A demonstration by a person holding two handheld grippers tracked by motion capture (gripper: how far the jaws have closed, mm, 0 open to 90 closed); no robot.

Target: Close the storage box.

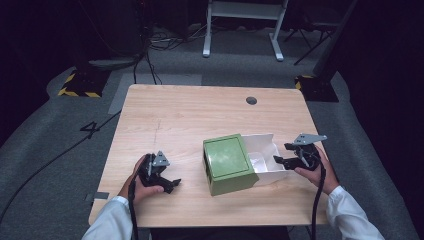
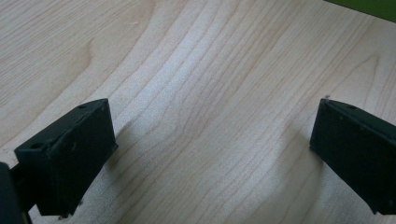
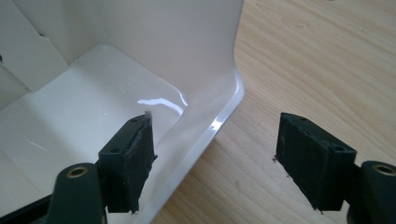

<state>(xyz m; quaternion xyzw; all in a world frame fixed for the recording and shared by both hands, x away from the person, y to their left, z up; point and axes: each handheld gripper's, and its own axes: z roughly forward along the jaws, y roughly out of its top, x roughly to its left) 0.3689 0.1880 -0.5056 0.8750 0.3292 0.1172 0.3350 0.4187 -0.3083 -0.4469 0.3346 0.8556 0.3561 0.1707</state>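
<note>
The green box lies right of centre on the worktop, toward your edge, with its white inner tray pulled partway out of the side that faces your right hand. In the high view your right tongs sit at the tray's outer end. The right gripper view shows them straddling the tray's glossy side wall: one jaw is inside over the white floor, the other is outside over the wood, and the wall stands between them. The jaws are apart and neither pad presses on the wall, so nothing is gripped.

Your left tongs rest low over the bare worktop, well apart from the box on its left. In the left gripper view their jaws stand wide with nothing but wood grain between them, and a sliver of green shows at the top right corner.
</note>
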